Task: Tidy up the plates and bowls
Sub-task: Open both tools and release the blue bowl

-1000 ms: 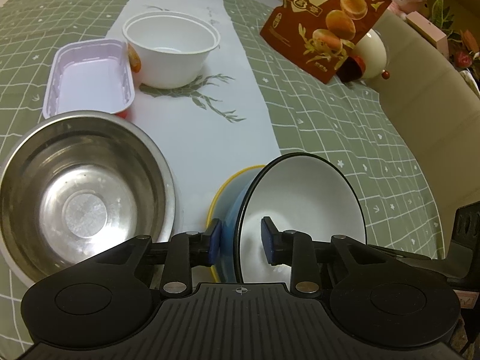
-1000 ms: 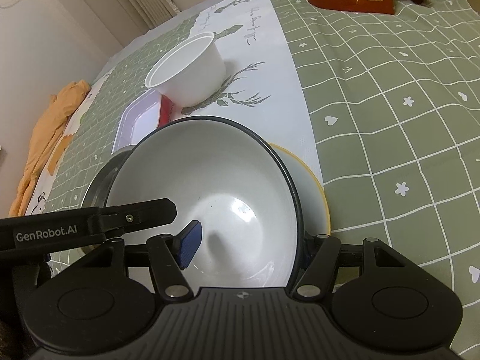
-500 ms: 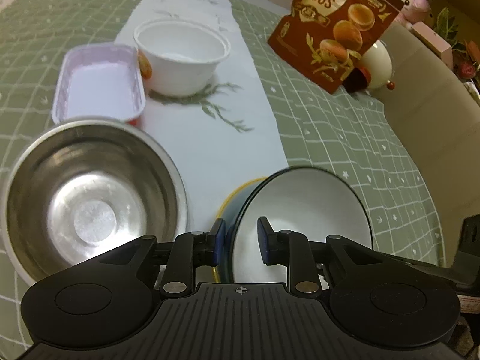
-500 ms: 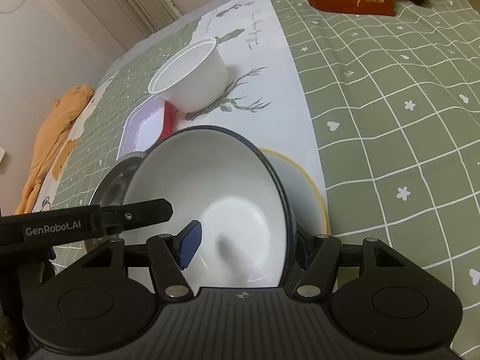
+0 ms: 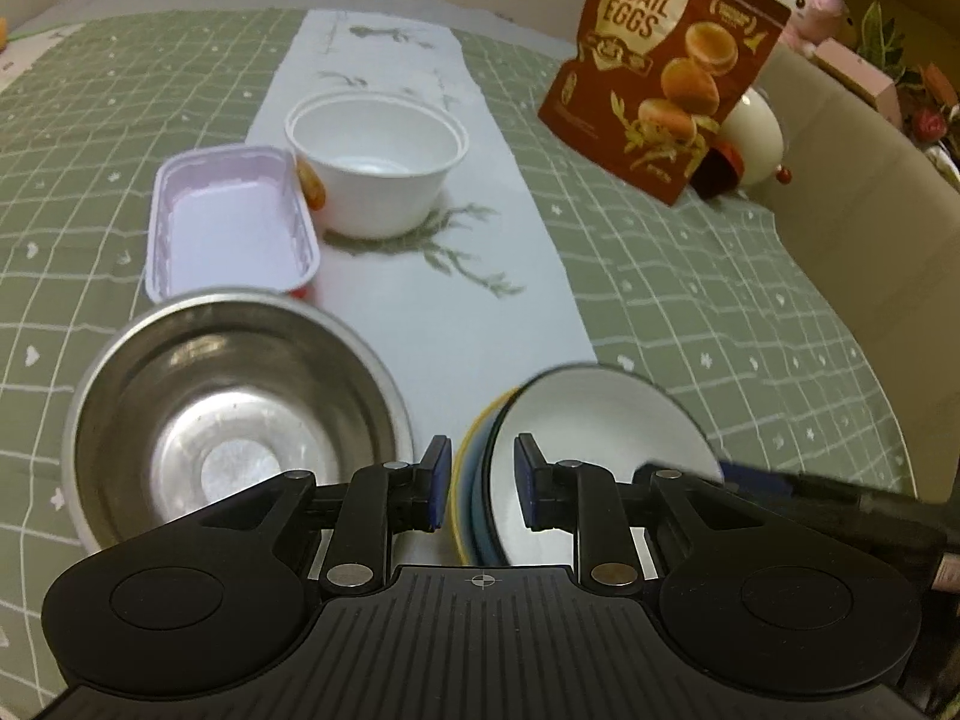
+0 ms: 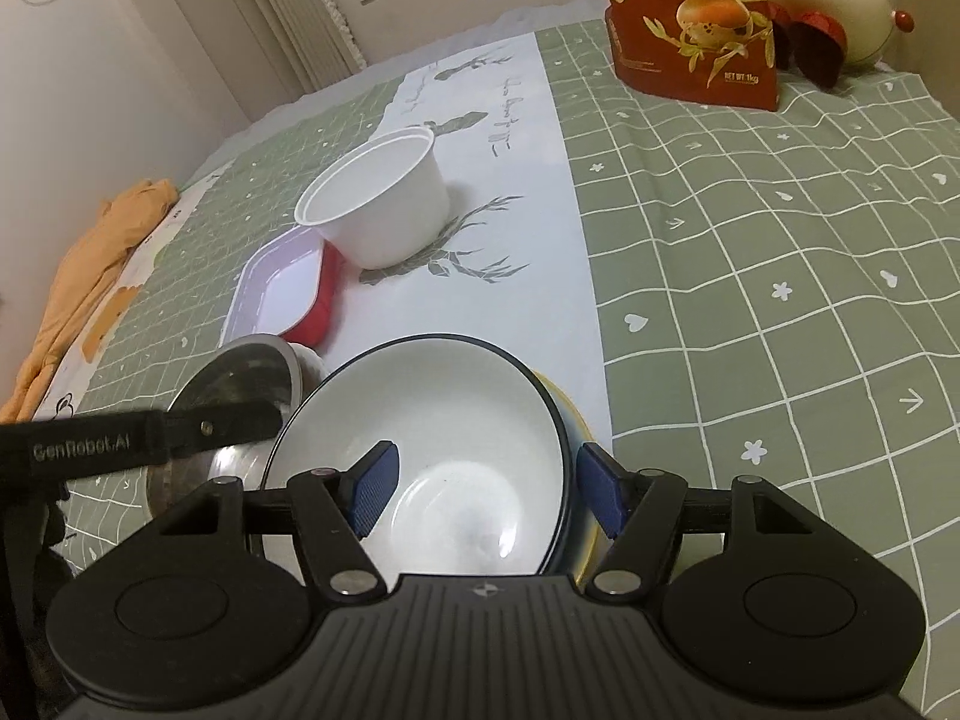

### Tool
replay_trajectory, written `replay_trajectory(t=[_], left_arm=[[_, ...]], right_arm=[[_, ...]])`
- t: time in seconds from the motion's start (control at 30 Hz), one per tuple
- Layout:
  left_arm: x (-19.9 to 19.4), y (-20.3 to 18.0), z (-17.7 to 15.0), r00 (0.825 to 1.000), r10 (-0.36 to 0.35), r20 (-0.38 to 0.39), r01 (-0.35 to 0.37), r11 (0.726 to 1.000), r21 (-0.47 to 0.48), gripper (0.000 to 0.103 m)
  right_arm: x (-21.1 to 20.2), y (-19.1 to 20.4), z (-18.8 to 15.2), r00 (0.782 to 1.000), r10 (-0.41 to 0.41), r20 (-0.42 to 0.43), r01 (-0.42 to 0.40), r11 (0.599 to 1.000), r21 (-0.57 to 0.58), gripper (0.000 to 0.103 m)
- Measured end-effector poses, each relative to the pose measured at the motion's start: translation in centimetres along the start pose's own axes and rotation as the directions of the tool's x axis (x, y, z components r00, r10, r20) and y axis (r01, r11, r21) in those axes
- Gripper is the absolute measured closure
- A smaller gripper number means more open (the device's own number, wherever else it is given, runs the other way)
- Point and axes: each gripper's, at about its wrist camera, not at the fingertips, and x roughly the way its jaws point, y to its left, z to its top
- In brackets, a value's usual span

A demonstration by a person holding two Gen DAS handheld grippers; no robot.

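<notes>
straddling the near rim of the dark-rimmed white bowl, the left gripper has just been narrowing its jaws, one pad outside the stack and one inside the bowl. there is a sliver of gap at the outer pad, so i read it as nearly closed around the rims but not yet pinching. the bowl sits tilted in a yellow-edged dish near the front edge of the table, on the white runner, just beside the steel bowl.

the right gripper has just been widening its jaws. its left pad hangs over the bowl's inside and its right pad stands clear of the outer rim, so it holds nothing.

risks as i judge them: with the right side letting go before the left has bitten, the tilted bowl could rock or slide in the dish. the left jaws span both the dish edge and the bowl wall, so a squeeze may catch two rims at once and lift the pair crookedly. a thin glazed rim pinched at one point could also pivot and slip out. the steel bowl is close enough to be knocked if the left gripper swings that way.

the white plastic tub and pink tray wait further back, well apart from this.
</notes>
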Motion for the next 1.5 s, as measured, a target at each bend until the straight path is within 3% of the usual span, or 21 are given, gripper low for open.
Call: replay_trajectory(t=[0.23, 0.37, 0.57, 0.73, 1.07, 1.5], left_arm=[[0.1, 0.5, -1.0, 0.997, 0.012, -0.075, -0.012, 1.0, 0.007, 0.076], [0.8, 0.8, -1.3, 0.996, 0.015, -0.091, -0.016, 1.0, -0.014, 0.07], [2.4, 0.9, -1.4, 0.993, 0.005, -0.119, -0.01, 0.999, -0.037, 0.07], [3.3, 0.8, -1.3, 0.993, -0.042, -0.113, 0.036, 0.998, -0.06, 0.069], [6.2, 0.4, -0.8, 0.988, -0.041, -0.152, 0.036, 0.999, -0.036, 0.074], [7.6, -0.6, 1.5, 0.993, -0.048, -0.108, 0.053, 0.998, 0.041, 0.073]], right_arm=[[-1.0, -1.0, 0.0, 0.999, -0.021, 0.026, 0.021, 1.0, 0.019, 0.034], [-0.7, -1.6, -0.4, 1.0, -0.001, -0.001, 0.001, 0.999, 0.042, 0.034], [0.9, -2.5, -1.4, 0.997, 0.046, -0.067, -0.038, 0.994, 0.106, 0.033], [2.1, -3.4, -1.9, 0.99, 0.099, -0.098, -0.081, 0.981, 0.174, 0.033], [4.3, -3.3, -1.7, 0.977, 0.169, -0.127, -0.142, 0.97, 0.195, 0.033], [6.1, -3.8, -0.1, 0.984, 0.144, -0.106, -0.118, 0.969, 0.216, 0.032]])
